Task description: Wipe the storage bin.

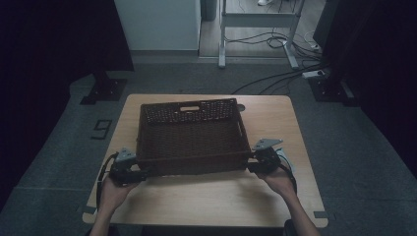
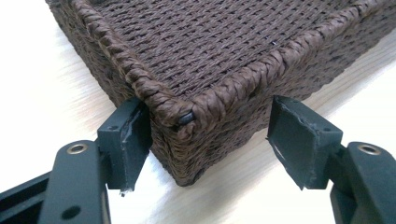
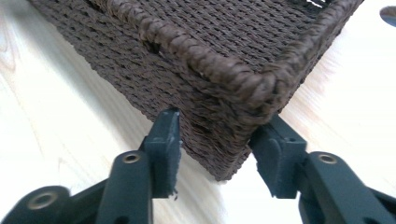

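High view: basket (image 1: 192, 135) btwn tongs — left tongs (image 1: 140, 173) part-open at corner, right tongs (image 1: 253, 164) clamping corner.

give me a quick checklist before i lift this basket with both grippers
1. Left gripper straddles the near left corner of the basket: ok.
2. Left fingers both pressing the weave: not ok; one touches the side wall, the other stands apart from the front wall.
3. Right gripper straddles the near right corner: ok.
4. Right fingers clamped firmly: cannot tell; both sit against the walls, but how firmly is not visible.
5. Basket empty, nothing to tip out: ok.
6. Basket flat on the table, away from its edges: ok.
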